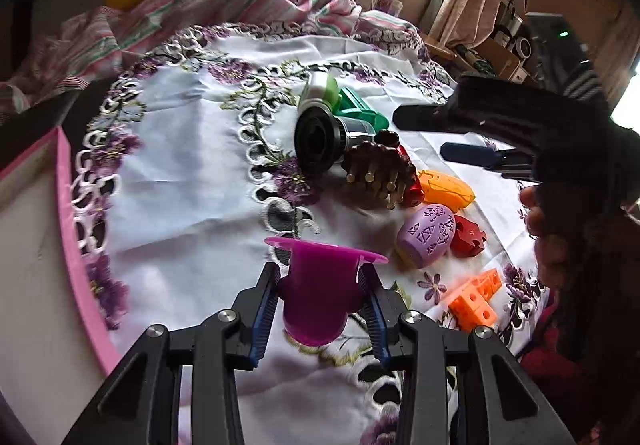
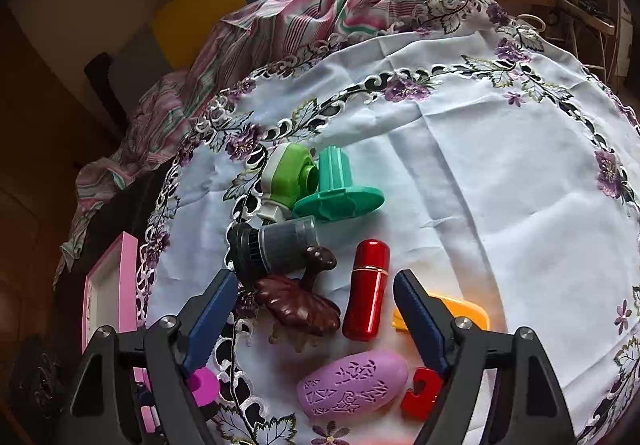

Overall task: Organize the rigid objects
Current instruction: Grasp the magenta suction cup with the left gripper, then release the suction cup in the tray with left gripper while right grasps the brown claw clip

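Observation:
My left gripper [image 1: 319, 272] is shut on a purple flanged cup [image 1: 316, 301], held just above the embroidered cloth [image 1: 192, 173]. The cup also shows in the right wrist view as a purple cup [image 2: 204, 385] at the lower left. My right gripper [image 2: 314, 279] hangs open over a brown spiked comb [image 2: 298, 305] and a red cylinder [image 2: 366, 289], touching neither. A lilac patterned egg [image 2: 352, 385], a red puzzle piece [image 2: 420, 397] and an orange piece [image 2: 468, 309] lie close around it.
A pink-rimmed box [image 1: 68, 229] stands at the table's left edge. Further back lie a black and grey cylinder [image 2: 276, 249], a teal flanged piece [image 2: 336, 189] and a green and white part [image 2: 288, 173]. Orange cube blocks [image 1: 476, 297] sit near the front. Striped fabric [image 2: 320, 9] is bunched behind.

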### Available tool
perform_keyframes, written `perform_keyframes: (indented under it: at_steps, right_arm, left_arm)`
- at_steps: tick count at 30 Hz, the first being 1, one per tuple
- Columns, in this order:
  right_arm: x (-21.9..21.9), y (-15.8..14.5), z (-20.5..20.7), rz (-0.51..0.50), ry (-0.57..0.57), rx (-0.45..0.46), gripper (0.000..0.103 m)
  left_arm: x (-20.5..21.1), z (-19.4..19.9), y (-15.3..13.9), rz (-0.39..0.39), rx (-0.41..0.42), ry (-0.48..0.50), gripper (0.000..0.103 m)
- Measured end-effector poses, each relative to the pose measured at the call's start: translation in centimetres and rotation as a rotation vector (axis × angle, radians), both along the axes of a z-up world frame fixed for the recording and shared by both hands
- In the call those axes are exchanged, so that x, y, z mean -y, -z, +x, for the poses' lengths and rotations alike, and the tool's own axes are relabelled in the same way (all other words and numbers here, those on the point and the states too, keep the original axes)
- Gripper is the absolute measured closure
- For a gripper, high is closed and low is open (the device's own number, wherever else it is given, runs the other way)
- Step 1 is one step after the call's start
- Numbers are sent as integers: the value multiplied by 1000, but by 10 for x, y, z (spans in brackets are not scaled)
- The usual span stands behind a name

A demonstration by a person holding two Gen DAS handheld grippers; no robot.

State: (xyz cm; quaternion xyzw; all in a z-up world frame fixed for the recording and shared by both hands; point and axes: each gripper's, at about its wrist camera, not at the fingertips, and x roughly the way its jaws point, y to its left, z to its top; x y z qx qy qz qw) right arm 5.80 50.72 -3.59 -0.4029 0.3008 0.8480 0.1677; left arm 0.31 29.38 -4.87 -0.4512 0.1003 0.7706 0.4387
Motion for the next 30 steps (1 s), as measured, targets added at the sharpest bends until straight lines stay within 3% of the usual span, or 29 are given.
perform_keyframes:
  at_steps: [10, 11, 12, 13, 14, 21, 30]
  right_arm:
    - [-1, 17, -26, -53, -40, 36, 28]
    - [-1, 19, -30, -60, -46, 41, 33]
    - [0, 22, -35, -71, -55, 53, 47]
    - [2, 25, -37, -70, -58, 71, 54]
    - [5, 27, -39, -70, -72, 81, 58]
    - [21, 22, -39, -2, -141, 97, 59]
    - [21, 23, -41, 9, -160, 108, 59]
  left_arm:
    - [49, -3, -32, 52, -44, -71, 62]
    - [57, -7, -34, 56, -45, -92, 62]
    - [64, -12, -36, 56, -50, -112, 62]
    - [72, -16, -38, 55, -56, -134, 62]
    - [81, -23, -38, 50, -62, -161, 62]
    - [141, -96, -23, -44, -90, -384, 62]
    - [187, -151, 3, -117, -67, -533, 62]
